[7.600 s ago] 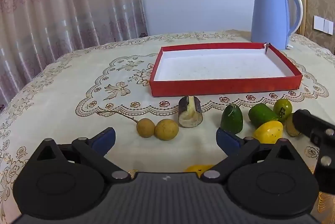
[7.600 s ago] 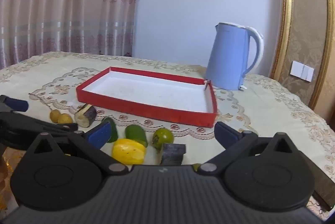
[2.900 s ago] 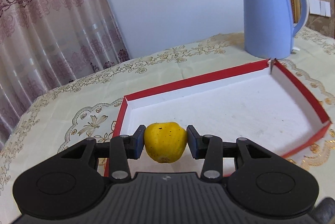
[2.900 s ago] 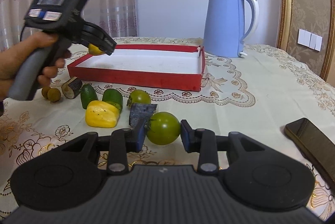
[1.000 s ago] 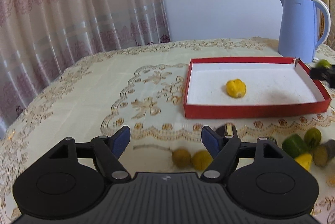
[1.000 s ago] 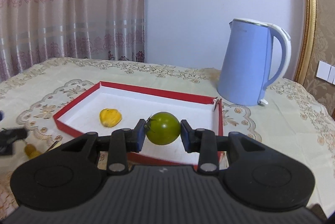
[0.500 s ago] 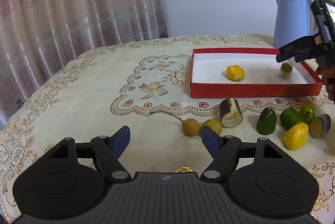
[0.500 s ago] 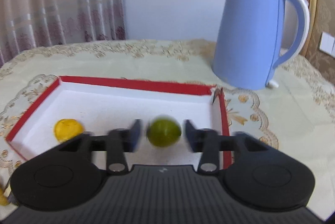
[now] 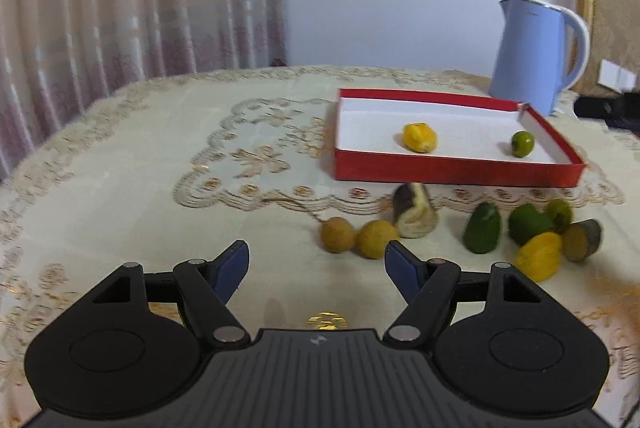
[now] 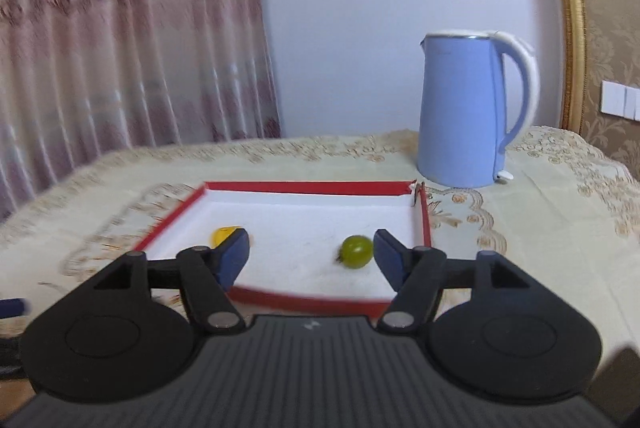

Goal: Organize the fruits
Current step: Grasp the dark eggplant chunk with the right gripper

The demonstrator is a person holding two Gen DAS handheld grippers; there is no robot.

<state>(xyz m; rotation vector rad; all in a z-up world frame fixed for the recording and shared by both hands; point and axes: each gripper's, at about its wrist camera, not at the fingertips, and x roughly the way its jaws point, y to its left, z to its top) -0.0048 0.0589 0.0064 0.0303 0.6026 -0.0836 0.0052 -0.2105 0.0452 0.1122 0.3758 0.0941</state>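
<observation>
Nearest the left cam, left gripper (image 9: 316,266) jaws spread wide, nothing held, low over the tablecloth (image 9: 120,188). Just past it: two brown-yellow round fruits (image 9: 356,238), banana chunk (image 9: 414,210), green pieces (image 9: 484,228), yellow fruit (image 9: 538,256), all loose on cloth. Farther: red tray (image 9: 456,172) w/ yellow fruit (image 9: 419,137) + green round fruit (image 10: 356,251) inside, near right wall. Right gripper (image 10: 310,260) wide apart too, empty, above tray's near edge. Risk, imo: round fruits roll off pads if pinched off-center; clustered pieces get knocked on approach. Kettle (image 10: 472,112) behind tray.
</observation>
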